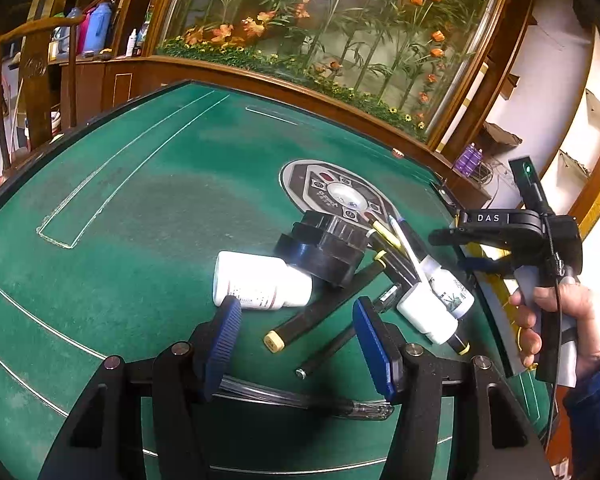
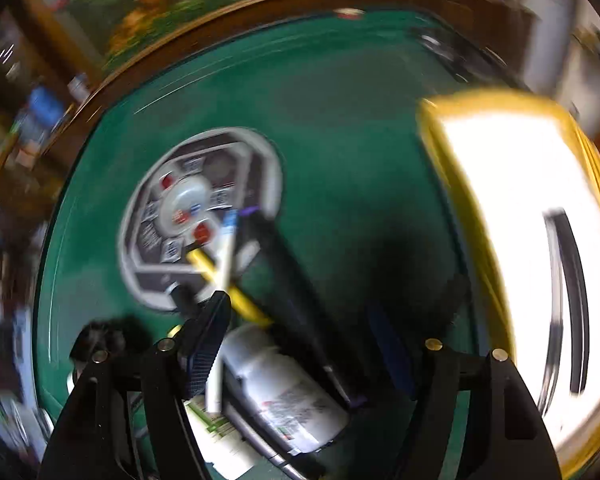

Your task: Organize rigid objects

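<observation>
Between left gripper (image 1: 298, 336) pads, parted and empty: near clear pen (image 1: 320, 402), light, stiff, slippery; best pinched mid-barrel. Right gripper (image 2: 300, 356) agape, empty.

White letters "DAS" stand on the black body of the right hand-held gripper (image 1: 444, 237). Print on the white plastic pill bottle's label (image 1: 256, 294) is too small to read.
</observation>
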{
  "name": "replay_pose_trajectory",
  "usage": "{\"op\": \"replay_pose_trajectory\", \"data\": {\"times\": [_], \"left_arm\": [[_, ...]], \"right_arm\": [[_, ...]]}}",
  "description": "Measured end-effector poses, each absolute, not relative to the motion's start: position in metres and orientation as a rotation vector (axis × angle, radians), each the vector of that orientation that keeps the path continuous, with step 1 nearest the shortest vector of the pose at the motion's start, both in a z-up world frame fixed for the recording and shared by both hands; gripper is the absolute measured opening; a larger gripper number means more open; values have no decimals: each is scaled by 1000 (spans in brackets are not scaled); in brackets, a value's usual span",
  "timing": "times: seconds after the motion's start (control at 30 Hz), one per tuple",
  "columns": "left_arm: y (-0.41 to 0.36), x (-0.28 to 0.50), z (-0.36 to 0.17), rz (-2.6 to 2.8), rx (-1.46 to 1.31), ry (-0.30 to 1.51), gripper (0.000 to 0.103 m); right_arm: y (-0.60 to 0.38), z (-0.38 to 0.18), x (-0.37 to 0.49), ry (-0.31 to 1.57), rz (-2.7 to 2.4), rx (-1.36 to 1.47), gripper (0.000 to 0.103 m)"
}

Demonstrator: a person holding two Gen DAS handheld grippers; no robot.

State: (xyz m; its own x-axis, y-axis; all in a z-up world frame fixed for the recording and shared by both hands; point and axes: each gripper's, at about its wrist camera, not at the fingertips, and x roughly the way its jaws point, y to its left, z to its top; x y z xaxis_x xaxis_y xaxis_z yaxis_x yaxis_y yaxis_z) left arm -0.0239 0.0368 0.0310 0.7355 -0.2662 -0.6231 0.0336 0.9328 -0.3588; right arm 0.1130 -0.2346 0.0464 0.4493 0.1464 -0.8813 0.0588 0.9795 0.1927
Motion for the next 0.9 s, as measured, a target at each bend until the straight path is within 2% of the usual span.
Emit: {"op": "replay_pose_trajectory", "data": {"times": [0.27, 0.6, 0.67, 0.77, 0.9], "left_arm": [[37, -21, 29, -156, -344, 754, 62], [38, -20, 28, -153, -347, 760, 62], [38, -20, 28, -153, -349, 760, 62], [38, -20, 28, -151, -349, 761, 62], [39, -20, 28, -151, -353, 761, 62]], "right_arm": [[-273, 39, 108, 1185, -94, 304, 71], [-270, 35, 106, 1181, -190, 293, 70], [-265, 34, 115, 1184, -196, 269, 75], [-252, 28, 131, 1199, -209, 211, 91], [-246, 27, 140, 1186, -146, 247, 94]]}}
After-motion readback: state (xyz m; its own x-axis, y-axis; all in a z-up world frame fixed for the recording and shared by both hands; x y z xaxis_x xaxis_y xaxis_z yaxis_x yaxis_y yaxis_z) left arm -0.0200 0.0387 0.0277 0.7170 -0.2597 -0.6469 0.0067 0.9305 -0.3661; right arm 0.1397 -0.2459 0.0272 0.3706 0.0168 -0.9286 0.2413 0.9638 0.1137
